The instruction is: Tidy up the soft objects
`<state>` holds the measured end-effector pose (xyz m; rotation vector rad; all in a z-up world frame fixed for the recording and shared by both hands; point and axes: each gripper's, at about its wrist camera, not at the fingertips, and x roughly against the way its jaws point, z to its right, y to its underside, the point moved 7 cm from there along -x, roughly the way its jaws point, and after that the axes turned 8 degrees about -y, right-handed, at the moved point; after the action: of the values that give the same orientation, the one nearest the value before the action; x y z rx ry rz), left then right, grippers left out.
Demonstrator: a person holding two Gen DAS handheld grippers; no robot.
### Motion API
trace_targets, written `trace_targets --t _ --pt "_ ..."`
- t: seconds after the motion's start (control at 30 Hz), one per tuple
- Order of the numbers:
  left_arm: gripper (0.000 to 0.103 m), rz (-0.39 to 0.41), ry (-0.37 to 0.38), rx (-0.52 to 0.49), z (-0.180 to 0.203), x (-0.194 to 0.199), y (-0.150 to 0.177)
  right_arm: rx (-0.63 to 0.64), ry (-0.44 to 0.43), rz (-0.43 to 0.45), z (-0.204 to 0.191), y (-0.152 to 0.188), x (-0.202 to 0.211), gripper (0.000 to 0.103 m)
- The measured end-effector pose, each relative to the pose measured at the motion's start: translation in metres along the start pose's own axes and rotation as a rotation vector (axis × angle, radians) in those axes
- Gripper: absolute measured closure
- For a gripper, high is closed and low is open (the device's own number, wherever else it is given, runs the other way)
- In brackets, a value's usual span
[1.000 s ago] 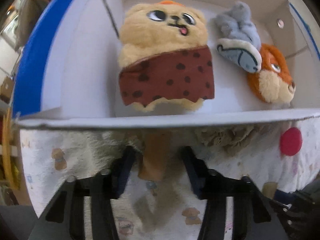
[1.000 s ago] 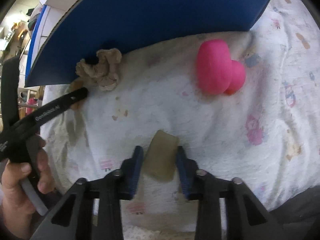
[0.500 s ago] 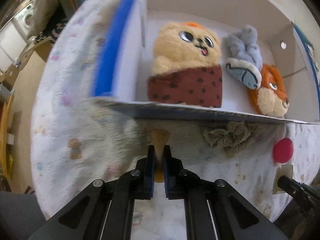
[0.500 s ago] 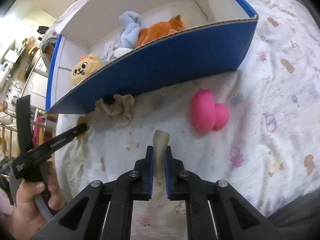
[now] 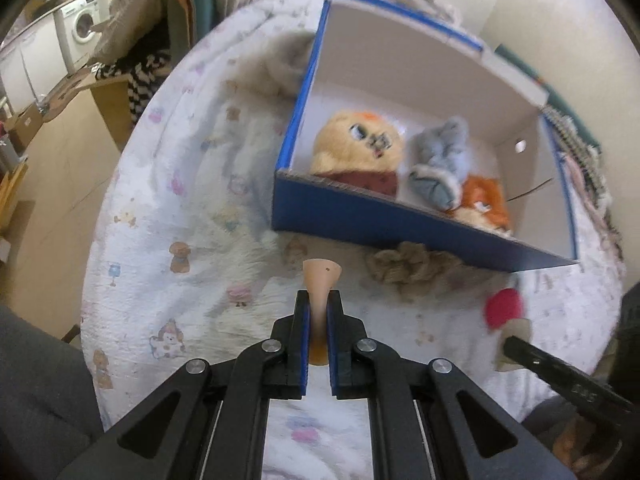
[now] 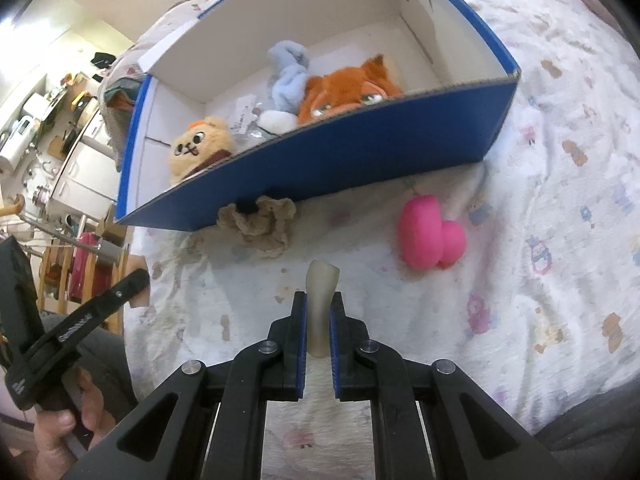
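Peach-coloured sponge (image 5: 321, 280) sits pinched in the left gripper (image 5: 318, 312), a pale one (image 6: 320, 292) in the right gripper (image 6: 319, 312) (both above the bed). Carry each over the blue box's (image 6: 320, 160) wall before letting go.

Surroundings: a white quilted bedcover printed with small cartoon animals (image 5: 172, 208) spreads over the bed. A white front-loading washing machine (image 5: 82, 26) stands beyond it, beside pale cream walls (image 5: 560, 40) and light wooden flooring (image 5: 60, 184).
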<state>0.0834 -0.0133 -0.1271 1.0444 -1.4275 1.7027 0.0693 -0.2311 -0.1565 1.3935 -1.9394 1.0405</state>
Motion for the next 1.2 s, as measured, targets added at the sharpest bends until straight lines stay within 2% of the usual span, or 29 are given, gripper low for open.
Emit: trace_targets --t 0.27,0.53,0.9,1.2 --pt "0.096 0.050 0.000 -0.005 -0.001 0.021 -0.002 0.058 0.005 0.036 -0.012 0.001 0.011 0.092" --pt "0.096 0.096 -0.035 -0.021 -0.004 0.043 -0.017 0.134 -0.004 0.144 -0.031 -0.016 0.055 0.092" --pt "0.096 0.170 -0.010 -0.065 0.029 0.049 -0.077 0.225 0.040 0.277 -0.047 -0.086 0.097 0.092" --pt "0.096 0.193 -0.033 -0.109 0.063 0.023 -0.122 0.235 0.071 0.324 -0.037 -0.138 0.067 0.092"
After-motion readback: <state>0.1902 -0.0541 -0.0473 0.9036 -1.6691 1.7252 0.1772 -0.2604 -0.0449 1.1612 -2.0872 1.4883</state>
